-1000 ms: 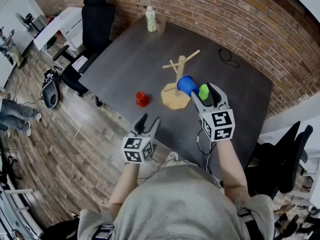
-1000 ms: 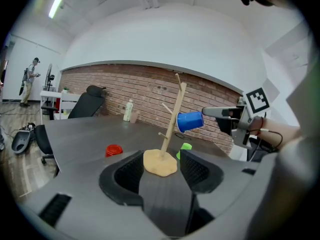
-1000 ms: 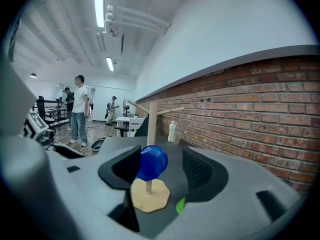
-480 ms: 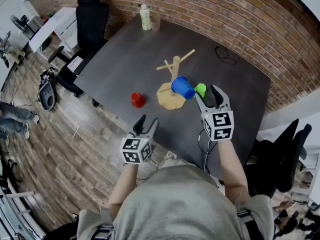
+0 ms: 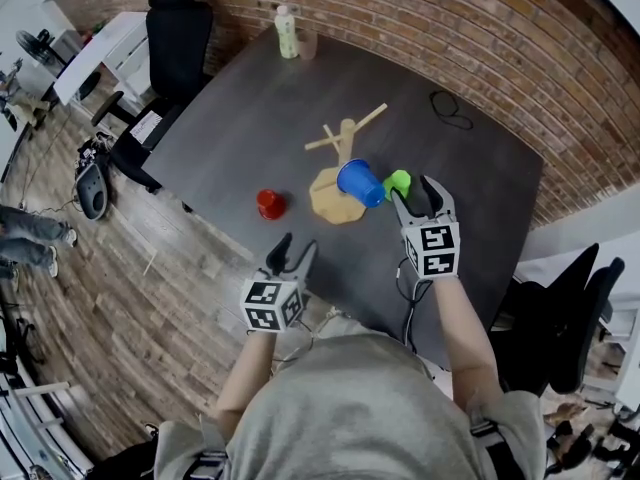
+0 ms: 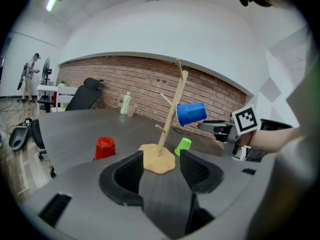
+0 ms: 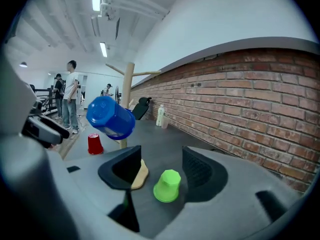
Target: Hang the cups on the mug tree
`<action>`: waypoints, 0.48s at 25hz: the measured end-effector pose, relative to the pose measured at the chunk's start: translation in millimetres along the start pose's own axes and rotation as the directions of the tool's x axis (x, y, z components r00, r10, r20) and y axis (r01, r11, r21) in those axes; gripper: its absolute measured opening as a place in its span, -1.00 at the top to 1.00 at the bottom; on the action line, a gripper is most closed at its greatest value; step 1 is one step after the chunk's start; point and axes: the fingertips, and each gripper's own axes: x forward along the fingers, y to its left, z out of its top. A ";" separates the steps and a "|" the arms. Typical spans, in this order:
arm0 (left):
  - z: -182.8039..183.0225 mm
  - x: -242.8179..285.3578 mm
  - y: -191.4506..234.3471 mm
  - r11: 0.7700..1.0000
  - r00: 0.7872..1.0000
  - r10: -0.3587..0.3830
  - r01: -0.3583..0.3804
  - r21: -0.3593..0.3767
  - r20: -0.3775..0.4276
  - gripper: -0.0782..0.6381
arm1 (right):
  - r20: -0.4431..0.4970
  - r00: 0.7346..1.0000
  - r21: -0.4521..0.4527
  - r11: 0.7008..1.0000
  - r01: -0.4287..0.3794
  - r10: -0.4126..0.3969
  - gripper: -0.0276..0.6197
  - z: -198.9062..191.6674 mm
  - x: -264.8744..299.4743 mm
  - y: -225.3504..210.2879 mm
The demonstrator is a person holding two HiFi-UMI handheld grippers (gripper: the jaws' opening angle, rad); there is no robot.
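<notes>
The wooden mug tree stands mid-table on a tan base. A blue cup hangs tilted on one of its pegs, also seen as the blue cup and the blue cup. A green cup stands upside down on the table just ahead of my right gripper, which is open; the green cup shows between the jaws, untouched. A red cup stands upside down left of the base. My left gripper is open and empty near the table's front edge, pointing at the tree.
A bottle and a small cup stand at the table's far edge. A black cable lies at the far right. Office chairs stand beside the table. People stand far off in the room.
My right gripper has drawn back from the blue cup and sunk towards the table, so the green cup now sits before its jaws. The blue cup stays on the tree.
</notes>
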 end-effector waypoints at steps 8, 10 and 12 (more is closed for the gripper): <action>-3.0 7.6 3.2 1.000 1.000 0.006 -0.006 -0.011 0.002 0.16 | -0.070 0.997 0.013 1.000 -0.012 0.013 0.12 -44.1 37.1 -6.0; -3.9 10.3 3.7 1.000 1.000 0.008 -0.008 -0.018 0.006 0.16 | -0.097 0.995 0.016 1.000 -0.014 0.015 0.12 -55.2 46.9 -8.4; -5.4 13.0 3.4 1.000 1.000 0.008 -0.008 -0.022 0.006 0.16 | -0.116 0.993 0.026 1.000 -0.012 0.015 0.12 -64.3 55.8 -12.3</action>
